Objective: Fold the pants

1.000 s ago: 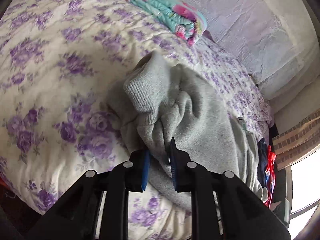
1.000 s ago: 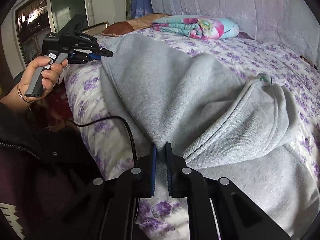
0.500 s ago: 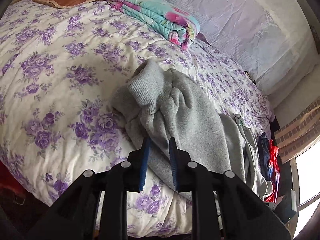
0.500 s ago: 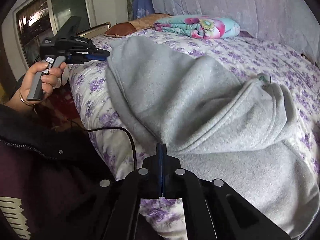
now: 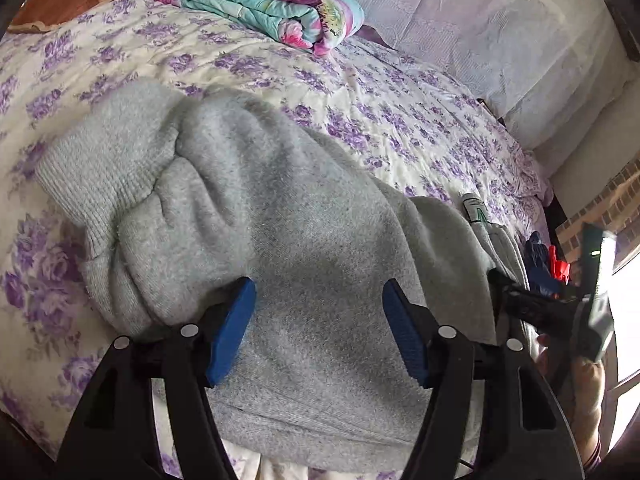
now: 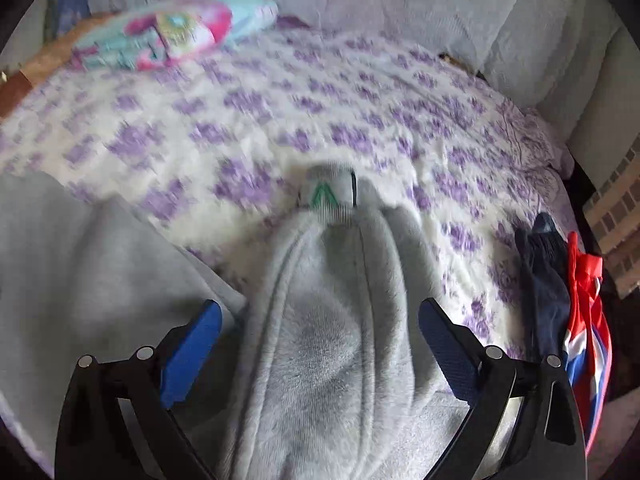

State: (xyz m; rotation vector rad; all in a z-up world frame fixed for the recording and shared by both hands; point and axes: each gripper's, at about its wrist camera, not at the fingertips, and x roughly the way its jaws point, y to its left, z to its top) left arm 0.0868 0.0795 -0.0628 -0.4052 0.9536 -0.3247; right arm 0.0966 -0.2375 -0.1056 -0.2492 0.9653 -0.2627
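Observation:
Grey fleece pants point(image 5: 280, 220) lie bunched on the floral bedspread point(image 5: 380, 112), ribbed cuffs point(image 5: 104, 168) at the left. My left gripper point(image 5: 318, 320) is open, its blue pads point(image 5: 234, 320) spread just above the grey fabric and holding nothing. In the right wrist view the pants' waist end point(image 6: 332, 320), with a white label point(image 6: 330, 194), lies between the open jaws of my right gripper point(image 6: 320, 344), which holds nothing. The right gripper also shows at the left wrist view's right edge point(image 5: 560, 308).
A folded teal and pink quilt point(image 5: 260, 4) and a brown pillow point(image 5: 60, 4) lie at the bed's far side. Dark blue and red clothes point(image 6: 568, 292) hang at the bed's right edge. A white-covered wall point(image 5: 480, 20) runs behind the bed.
Both grippers have opened and let go of the pants. The right gripper has swung round to face the waist end, and the left has moved closer over the fabric.

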